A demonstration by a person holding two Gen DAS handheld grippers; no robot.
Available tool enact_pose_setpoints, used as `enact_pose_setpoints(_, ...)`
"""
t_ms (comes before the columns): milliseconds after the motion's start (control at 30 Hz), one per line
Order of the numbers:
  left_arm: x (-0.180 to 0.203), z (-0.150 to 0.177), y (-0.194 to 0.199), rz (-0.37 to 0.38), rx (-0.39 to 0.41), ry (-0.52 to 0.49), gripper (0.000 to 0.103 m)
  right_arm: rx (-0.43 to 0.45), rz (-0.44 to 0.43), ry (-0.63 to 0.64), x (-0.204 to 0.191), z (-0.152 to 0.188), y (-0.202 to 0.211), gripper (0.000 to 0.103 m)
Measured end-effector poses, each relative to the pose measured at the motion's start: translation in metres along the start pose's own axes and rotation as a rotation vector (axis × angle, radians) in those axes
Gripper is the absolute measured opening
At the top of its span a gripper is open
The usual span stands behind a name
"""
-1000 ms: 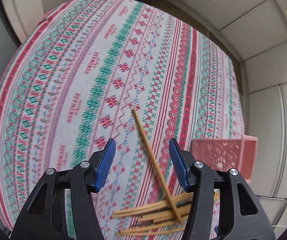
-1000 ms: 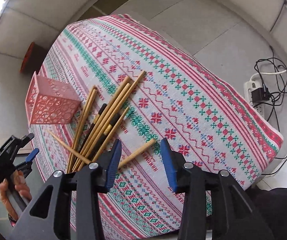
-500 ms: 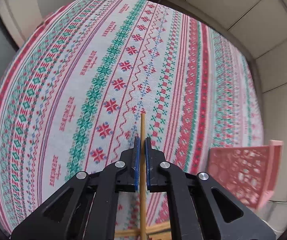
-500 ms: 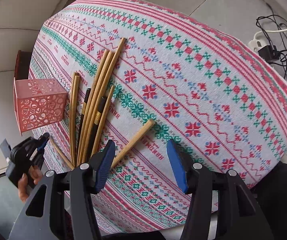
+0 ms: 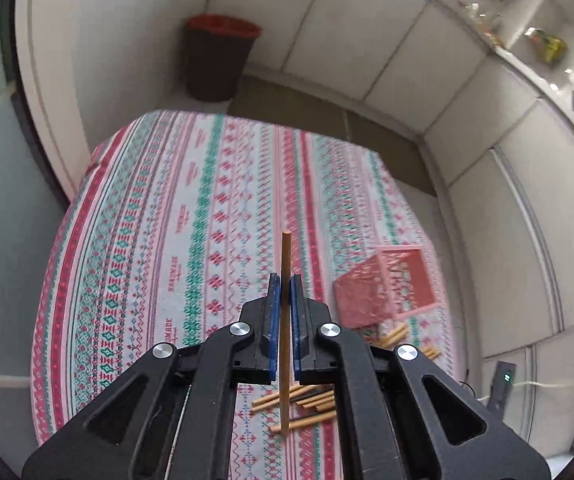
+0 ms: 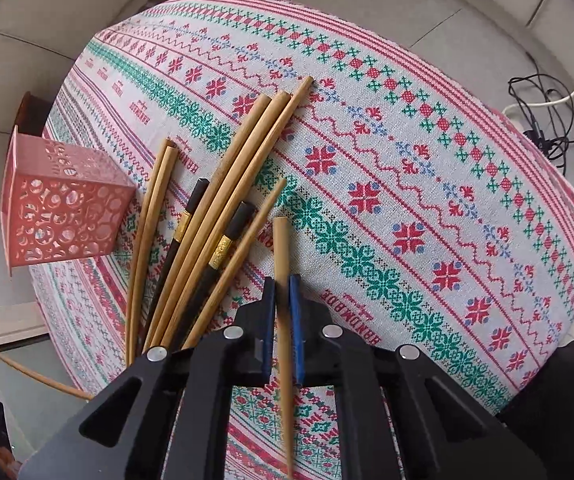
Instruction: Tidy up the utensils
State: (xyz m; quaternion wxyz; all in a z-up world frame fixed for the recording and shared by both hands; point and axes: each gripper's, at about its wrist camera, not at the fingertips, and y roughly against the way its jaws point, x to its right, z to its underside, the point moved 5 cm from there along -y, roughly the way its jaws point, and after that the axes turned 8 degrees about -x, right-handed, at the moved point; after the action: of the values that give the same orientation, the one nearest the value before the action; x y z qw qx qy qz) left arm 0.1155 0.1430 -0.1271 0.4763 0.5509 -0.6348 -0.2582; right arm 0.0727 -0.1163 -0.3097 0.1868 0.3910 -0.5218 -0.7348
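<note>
My left gripper [image 5: 283, 286] is shut on a wooden chopstick [image 5: 285, 256] and holds it well above the table. My right gripper [image 6: 283, 290] is shut on another wooden chopstick [image 6: 281, 248] just above the patterned cloth. A pile of several wooden chopsticks [image 6: 223, 184] with two black ones [image 6: 231, 228] lies on the cloth left of the right gripper; it also shows under the left gripper [image 5: 307, 400]. A pink perforated holder [image 6: 63, 208] lies on its side beside the pile, and it shows in the left wrist view too [image 5: 387, 288].
The table is covered with a red, green and white patterned cloth [image 6: 407, 160]. A dark bin with a red rim [image 5: 217, 60] stands on the floor beyond the table. Cables and a power strip [image 6: 543, 120] lie on the floor at the right.
The left gripper closed on a chopstick and lifted it high off the table. The right gripper closed on the separate chopstick near the pile.
</note>
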Motion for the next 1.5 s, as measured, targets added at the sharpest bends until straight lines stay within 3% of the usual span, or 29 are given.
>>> enact_pose_setpoints(133,0.015,0.001,0.03,0.009,0.06,-0.086,0.004,0.022,-0.044,0.068,0.003,0.006,0.024,0.007)
enact_pose_setpoints(300,0.023,0.006,0.059,-0.009,0.116,-0.137,0.004,0.135,-0.074,0.227,-0.004,0.018,0.077,0.007)
enact_pose_setpoints(500,0.033,0.001,0.087,-0.037,0.204,-0.152,0.004,0.305,-0.187,0.314,-0.009,0.025,0.154,0.007)
enact_pose_setpoints(767,0.07,-0.012,0.12,-0.01,0.307,-0.207,0.004,0.549,-0.34,0.393,-0.052,0.019,0.277,0.008)
enact_pose_setpoints(900,0.096,-0.026,0.139,0.023,0.363,-0.246,0.004,0.62,-0.401,0.428,-0.078,0.012,0.317,0.008)
enact_pose_setpoints(1100,0.129,-0.055,0.127,0.052,0.382,-0.271,0.004,0.669,-0.403,0.47,-0.12,-0.011,0.323,0.008)
enact_pose_setpoints(1200,0.138,-0.062,0.095,0.046,0.346,-0.28,0.004,0.658,-0.374,0.49,-0.133,-0.024,0.309,0.008)
enact_pose_setpoints(1333,0.145,-0.062,0.042,0.014,0.24,-0.297,0.006,0.659,-0.299,0.525,-0.149,-0.039,0.282,0.008)
enact_pose_setpoints(1433,0.141,-0.06,0.032,0.029,0.221,-0.277,0.033,0.638,-0.266,0.545,-0.157,-0.047,0.263,0.008)
enact_pose_setpoints(1500,0.14,-0.06,0.038,0.025,0.247,-0.269,0.037,0.634,-0.253,0.551,-0.162,-0.052,0.252,0.008)
